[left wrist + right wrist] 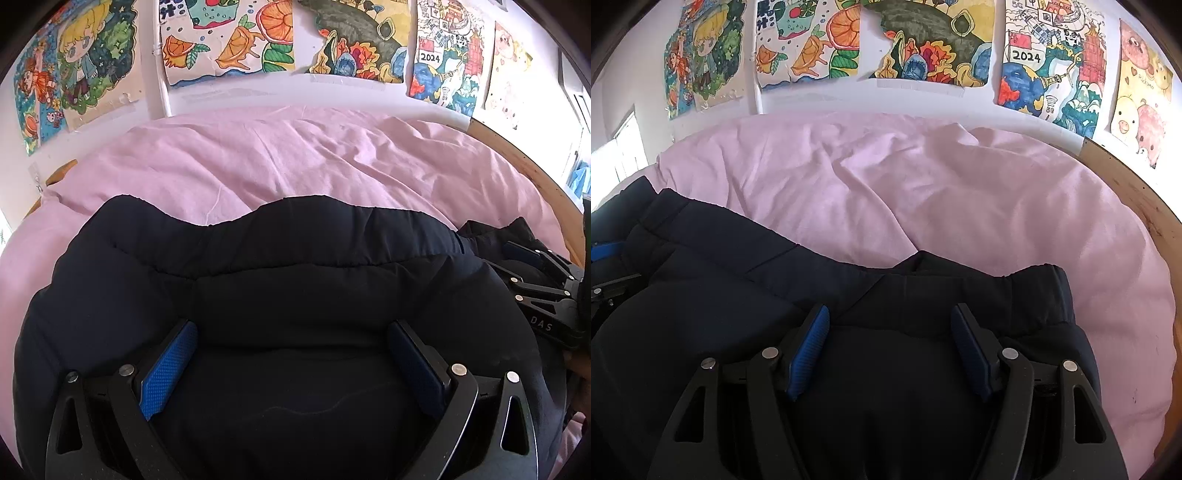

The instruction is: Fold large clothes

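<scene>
The left gripper (291, 354) hung with jaws spread wide, the right gripper (890, 350) with jaws apart, neither pinching the dark padded jacket (295, 266), which lay crosswise on the pink bed (295, 155).

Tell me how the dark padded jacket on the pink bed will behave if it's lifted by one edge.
The dark padded jacket is puffy and quilted, so it would probably sag and drape rather than hold shape. Its bulk looks airy, so it is likely light for its size. The smooth shell may slip between the pads, and the soft pink bedding would give under any push.
</scene>
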The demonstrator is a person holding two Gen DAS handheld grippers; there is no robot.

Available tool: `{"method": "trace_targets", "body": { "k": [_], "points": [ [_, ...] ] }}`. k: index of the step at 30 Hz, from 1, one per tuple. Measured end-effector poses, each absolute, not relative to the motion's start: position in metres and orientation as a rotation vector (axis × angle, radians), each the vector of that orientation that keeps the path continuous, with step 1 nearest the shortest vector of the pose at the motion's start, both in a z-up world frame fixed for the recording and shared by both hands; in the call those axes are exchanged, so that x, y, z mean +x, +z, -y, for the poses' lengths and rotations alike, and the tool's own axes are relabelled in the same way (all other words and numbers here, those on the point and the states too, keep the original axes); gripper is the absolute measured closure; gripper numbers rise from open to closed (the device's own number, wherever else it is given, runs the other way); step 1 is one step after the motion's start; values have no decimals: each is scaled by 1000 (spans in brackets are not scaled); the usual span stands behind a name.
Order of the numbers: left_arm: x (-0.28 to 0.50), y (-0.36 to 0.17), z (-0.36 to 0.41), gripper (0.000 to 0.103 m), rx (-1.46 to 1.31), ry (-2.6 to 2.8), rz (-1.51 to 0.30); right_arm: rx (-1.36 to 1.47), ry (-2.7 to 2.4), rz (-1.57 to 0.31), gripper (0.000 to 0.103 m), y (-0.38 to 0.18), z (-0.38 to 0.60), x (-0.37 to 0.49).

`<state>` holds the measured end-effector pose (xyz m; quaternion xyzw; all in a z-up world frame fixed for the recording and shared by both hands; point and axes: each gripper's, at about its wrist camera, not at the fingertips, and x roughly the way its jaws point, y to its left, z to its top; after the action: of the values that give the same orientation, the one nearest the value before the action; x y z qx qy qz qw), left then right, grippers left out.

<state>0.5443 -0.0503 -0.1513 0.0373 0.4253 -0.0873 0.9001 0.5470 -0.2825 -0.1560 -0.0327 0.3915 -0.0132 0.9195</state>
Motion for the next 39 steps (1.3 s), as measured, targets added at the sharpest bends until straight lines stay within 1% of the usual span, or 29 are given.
{"method": "trace_targets", "body": {
  "k": [4,8,11,13,14,15,19,21,26,30,35,39],
  "points": [
    [540,-150,48,0,69,-186,-878,-57,-25,-805,36,-152,284,542],
    [538,-141,35,0,7,-229,-886,-19,10,-804,25,-137,293,535],
    [537,-127,20,0,-86,-292,-910,-19,-18,-707,20,-107,308,512],
    [535,-116,10,0,-150,-301,-922,-12,-8,-688,17,-88,320,500],
    [534,-110,5,0,-184,-301,-933,-8,-1,-693,11,-81,325,495],
    [532,-105,1,0,-211,-303,-949,-3,10,-705,8,-70,332,487],
    [515,-77,-15,0,-313,-327,-962,-42,10,-678,8,-36,343,455],
    [501,-60,-20,0,-299,-324,-957,-49,27,-667,1,-16,346,434],
    [461,-27,-31,0,-173,-310,-956,-54,70,-658,1,23,344,397],
    [427,-4,-55,0,-176,-294,-977,31,95,-666,1,46,347,373],
    [381,18,-95,0,-223,-239,-937,47,89,-702,1,46,349,343],
    [364,13,-125,0,-253,-185,-930,62,82,-762,1,26,360,328]
  ]
}}
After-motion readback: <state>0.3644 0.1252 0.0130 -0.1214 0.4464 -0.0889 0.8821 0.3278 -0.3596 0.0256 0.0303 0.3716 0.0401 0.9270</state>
